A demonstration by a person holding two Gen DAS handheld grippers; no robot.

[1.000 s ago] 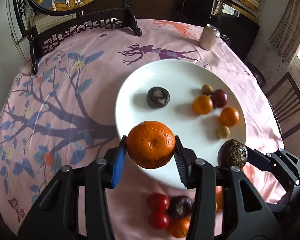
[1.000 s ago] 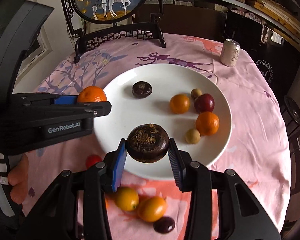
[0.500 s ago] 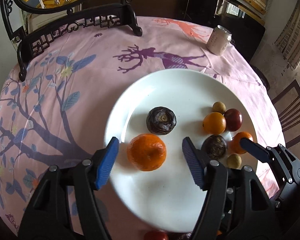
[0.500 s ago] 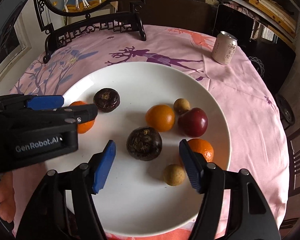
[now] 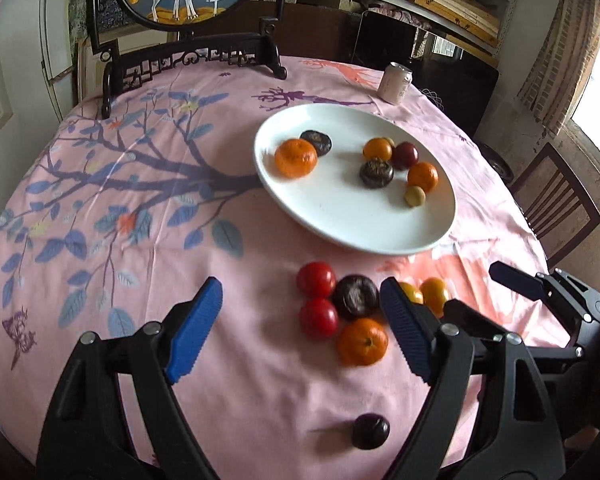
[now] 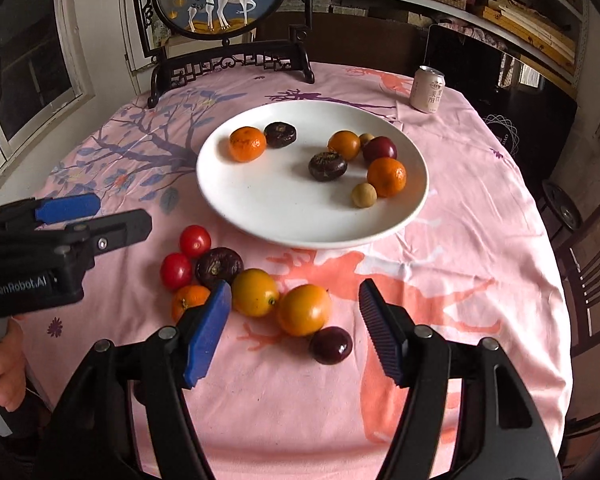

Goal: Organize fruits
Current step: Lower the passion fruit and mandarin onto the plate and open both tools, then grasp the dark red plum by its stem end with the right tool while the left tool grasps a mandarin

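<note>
Partly hidden: in the left wrist view the right finger of the left gripper (image 5: 300,326) covers part of a yellow-orange fruit (image 5: 410,292) in the loose cluster, and only the tip of the right gripper (image 5: 540,286) shows at the right edge. In the right wrist view a small mandarin (image 6: 189,300) sits half behind the blue pad of the right gripper (image 6: 296,330). White plate (image 6: 260,208), on the pink tablecloth (image 6: 460,240): one large mandarin (image 6: 247,144) touching a dark brown fruit (image 6: 280,134) at the left side; at the right, a second dark brown fruit (image 6: 327,165), an orange fruit (image 6: 343,145), a red plum (image 6: 379,149), a mandarin (image 6: 386,177) and two small tan fruits, one largely behind the others. Off the plate, near edge: two red tomatoes (image 6: 195,241), a dark fruit, two yellow-orange fruits, a dark plum (image 6: 331,345). Both grippers: jaws spread wide, holding nothing. Far edge: drink can (image 6: 428,89).
</note>
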